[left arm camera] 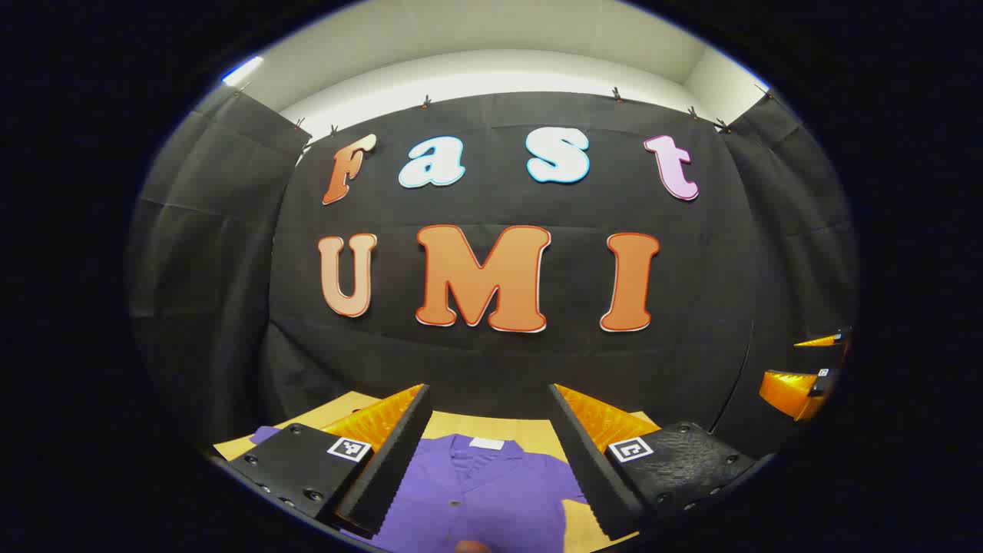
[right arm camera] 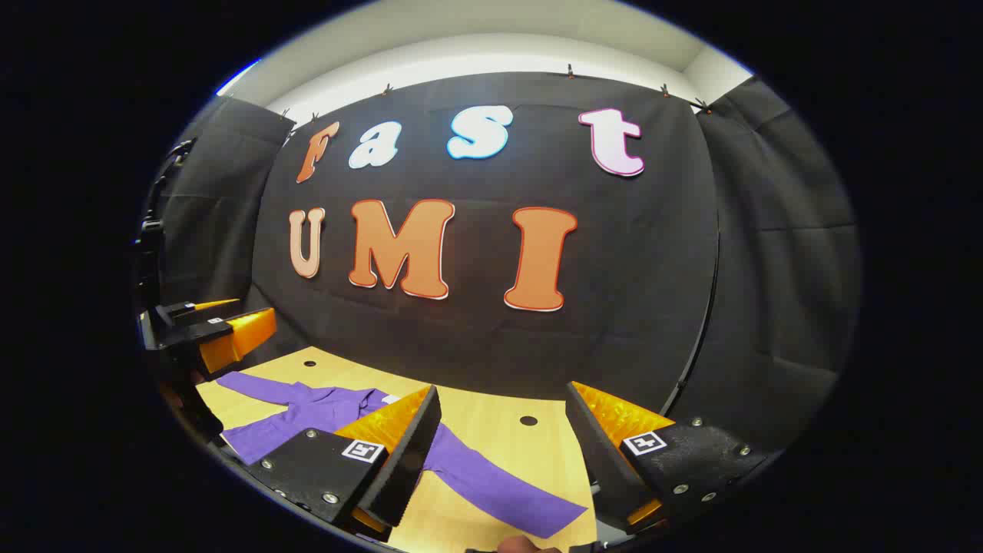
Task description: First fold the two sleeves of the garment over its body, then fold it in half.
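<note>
Two grippers hover above a purple shirt [left arm camera: 476,491] spread flat on a light wooden table [left arm camera: 491,425] inside a booth hung with black cloth. Seen in the left gripper view, the left gripper [left arm camera: 485,461] has its fingers [left arm camera: 388,465] set wide apart with nothing between them; the gap frames the shirt's collar, a small white neck label [left arm camera: 486,443] and the buttoned placket running down the chest. That gripper sits over the garment's body, clear of the fabric, with bare tabletop showing past the collar and at the shirt's near right edge. At the far right of the same view the right gripper [left arm camera: 815,367] appears in the air in front of the cloth wall, its fingers parted. In the right gripper view, the right gripper [right arm camera: 503,445] is likewise spread wide and holds nothing; one long sleeve [right arm camera: 503,488] stretches out flat across the table below and between its fingers, ending near the table's front edge. The shirt [right arm camera: 307,411] lies to that view's left, its body and far sleeve extended, none of it folded. A small dark round hole [right arm camera: 528,421] marks the tabletop beyond the sleeve, and another sits near the back edge. The left gripper [right arm camera: 230,326] shows at the left edge of this view, raised above the shirt's far side, its fingers apart and carrying nothing. White wall [right arm camera: 491,54] rises above the cloth.
</note>
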{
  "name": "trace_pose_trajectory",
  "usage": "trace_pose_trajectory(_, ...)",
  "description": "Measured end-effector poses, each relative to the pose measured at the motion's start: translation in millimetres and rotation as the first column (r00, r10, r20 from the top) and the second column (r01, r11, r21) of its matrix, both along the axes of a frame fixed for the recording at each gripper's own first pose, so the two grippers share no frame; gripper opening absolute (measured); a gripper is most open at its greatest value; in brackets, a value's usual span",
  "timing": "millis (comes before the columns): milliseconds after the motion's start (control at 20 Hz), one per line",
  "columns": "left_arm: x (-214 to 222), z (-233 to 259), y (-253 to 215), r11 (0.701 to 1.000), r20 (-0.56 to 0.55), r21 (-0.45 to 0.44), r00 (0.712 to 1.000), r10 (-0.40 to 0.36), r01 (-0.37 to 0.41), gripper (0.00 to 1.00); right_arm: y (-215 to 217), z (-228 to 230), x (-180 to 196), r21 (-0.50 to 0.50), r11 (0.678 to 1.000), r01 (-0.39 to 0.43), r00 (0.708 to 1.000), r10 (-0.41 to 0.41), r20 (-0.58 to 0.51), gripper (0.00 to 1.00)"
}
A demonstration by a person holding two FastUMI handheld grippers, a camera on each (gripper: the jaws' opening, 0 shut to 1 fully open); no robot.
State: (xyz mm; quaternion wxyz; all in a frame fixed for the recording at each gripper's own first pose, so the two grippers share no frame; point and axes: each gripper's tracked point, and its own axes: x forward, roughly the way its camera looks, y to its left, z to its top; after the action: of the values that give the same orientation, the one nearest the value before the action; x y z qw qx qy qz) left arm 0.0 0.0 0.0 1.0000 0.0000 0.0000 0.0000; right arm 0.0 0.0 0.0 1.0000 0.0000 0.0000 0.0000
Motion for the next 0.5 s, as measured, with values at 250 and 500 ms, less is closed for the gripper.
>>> trace_pose_trajectory(250, 27, -23, 75, 0.998, 0.022, 0.035, 0.998, -0.052, 0.051, 0.95, 86, -11, 30, 0.033, 0.999, 0.030, 0.999, -0.028, -0.035, 0.97)
trace_pose_trajectory(500, 67, -31, 119, 0.975, 0.017, 0.107, 0.980, -0.197, 0.194, 0.95, 177, 4, 50, 0.093, 0.995, 0.020, 1.000, -0.022, 0.014, 0.97)
